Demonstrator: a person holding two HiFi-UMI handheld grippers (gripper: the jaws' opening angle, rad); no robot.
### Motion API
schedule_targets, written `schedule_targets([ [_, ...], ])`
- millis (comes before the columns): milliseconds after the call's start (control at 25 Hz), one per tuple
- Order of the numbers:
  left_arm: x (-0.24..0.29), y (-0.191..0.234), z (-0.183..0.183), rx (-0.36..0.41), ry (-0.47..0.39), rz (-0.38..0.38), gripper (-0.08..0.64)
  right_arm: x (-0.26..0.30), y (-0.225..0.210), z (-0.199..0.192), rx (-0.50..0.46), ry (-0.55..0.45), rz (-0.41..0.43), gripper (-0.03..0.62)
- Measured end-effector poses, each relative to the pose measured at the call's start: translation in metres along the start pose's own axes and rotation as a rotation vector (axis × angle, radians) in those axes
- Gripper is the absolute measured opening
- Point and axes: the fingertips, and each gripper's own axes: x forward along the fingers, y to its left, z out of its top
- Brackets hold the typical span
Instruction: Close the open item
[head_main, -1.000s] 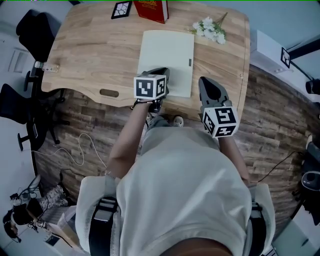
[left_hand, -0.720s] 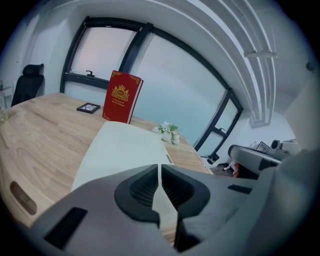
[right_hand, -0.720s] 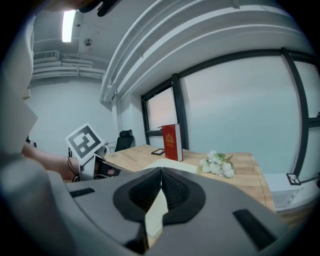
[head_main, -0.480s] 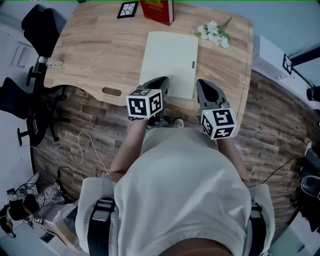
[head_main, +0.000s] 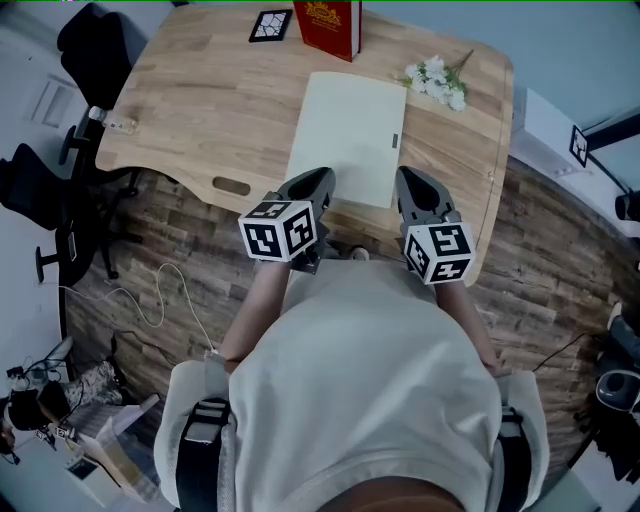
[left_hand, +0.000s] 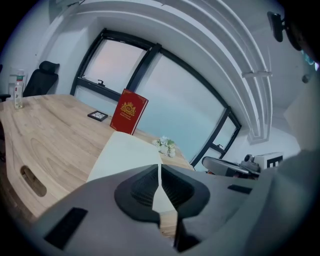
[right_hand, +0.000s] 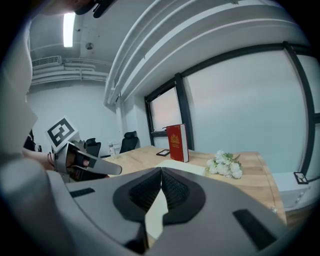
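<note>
A cream notebook (head_main: 350, 130) lies flat and closed on the wooden table (head_main: 190, 100), with a small dark tab on its right edge. My left gripper (head_main: 318, 180) hangs above the notebook's near left corner, jaws shut with nothing between them. In the left gripper view the left gripper (left_hand: 159, 172) points along the cream notebook (left_hand: 127, 157). My right gripper (head_main: 408, 178) hovers at the near right corner, also shut and empty. In the right gripper view the right gripper (right_hand: 161, 172) has the cream notebook (right_hand: 187, 169) just beyond its tips.
A red book (head_main: 335, 25) stands at the table's far edge beside a black marker tile (head_main: 271, 25). White flowers (head_main: 437, 80) lie at the far right. A small bottle (head_main: 110, 124) stands at the left edge, with office chairs (head_main: 85, 45) beyond it.
My left gripper has drawn back from over the notebook toward the table's front edge and risen. The right gripper has stayed in place.
</note>
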Motion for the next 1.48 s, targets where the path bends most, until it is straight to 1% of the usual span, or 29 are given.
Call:
schedule_targets([
  [240, -0.01, 0.008, 0.002, 0.0, -0.014, 0.014, 0.035, 0.004, 0.008, 0.001, -0.014, -0.003, 0.02, 0.018],
  [400, -0.012, 0.012, 0.002, -0.008, -0.017, 0.02, 0.035, 0.003, 0.009, 0.001, -0.016, 0.003, 0.015, 0.018],
  [560, -0.011, 0.013, 0.001, -0.008, -0.015, 0.017, 0.035, 0.002, 0.011, -0.001, -0.058, 0.014, 0.004, 0.018],
  [680, -0.01, 0.014, -0.001, -0.01, -0.012, 0.017, 0.035, 0.002, 0.013, -0.003, -0.065, 0.015, 0.01, 0.018],
  [1480, -0.003, 0.01, 0.005, -0.004, -0.012, 0.018, 0.035, 0.001, 0.011, -0.003, -0.046, 0.009, 0.023, 0.018],
])
